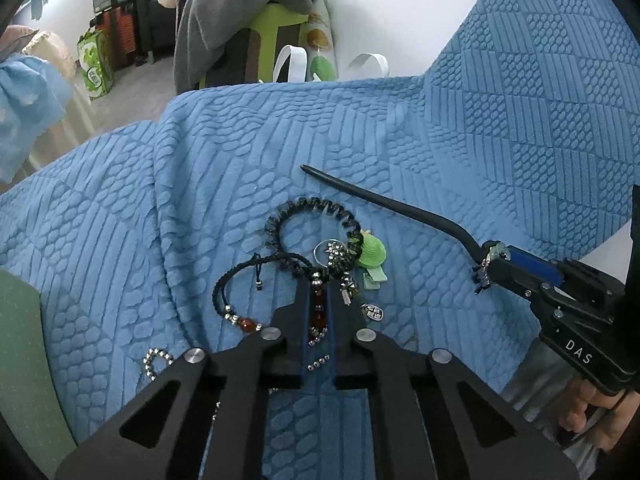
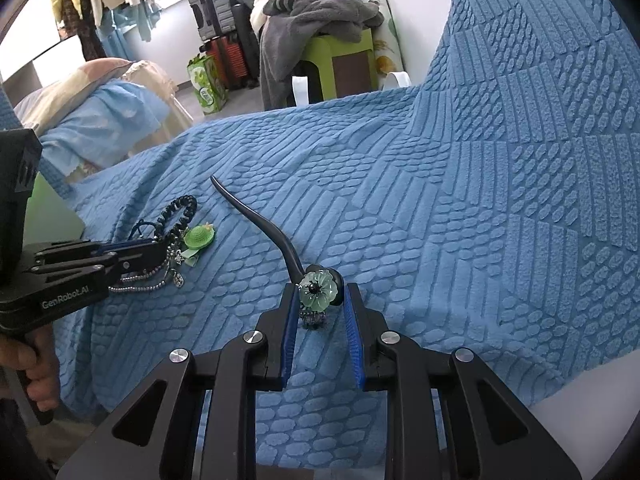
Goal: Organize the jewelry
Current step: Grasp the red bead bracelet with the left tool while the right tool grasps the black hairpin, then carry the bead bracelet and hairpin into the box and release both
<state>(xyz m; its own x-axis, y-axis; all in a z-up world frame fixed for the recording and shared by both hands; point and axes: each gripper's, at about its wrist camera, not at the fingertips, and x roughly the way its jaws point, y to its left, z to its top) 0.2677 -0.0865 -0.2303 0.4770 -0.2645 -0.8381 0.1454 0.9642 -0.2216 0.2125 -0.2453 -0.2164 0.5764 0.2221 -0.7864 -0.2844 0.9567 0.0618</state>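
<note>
Left gripper (image 1: pixel 318 312) clamped on black cord bracelet with red beads (image 1: pixel 280 280) in near tangle. Right gripper (image 2: pixel 320 304) pinches flower end of one black curved hair stick (image 2: pixel 276 236), right of it. Sorting looks barely started: one green hat clip (image 1: pixel 372 252), dark beaded bracelet (image 1: pixel 316 216), steel bead chain (image 1: pixel 156 362) all heaped on blue quilted cover (image 1: pixel 500 140).
</note>
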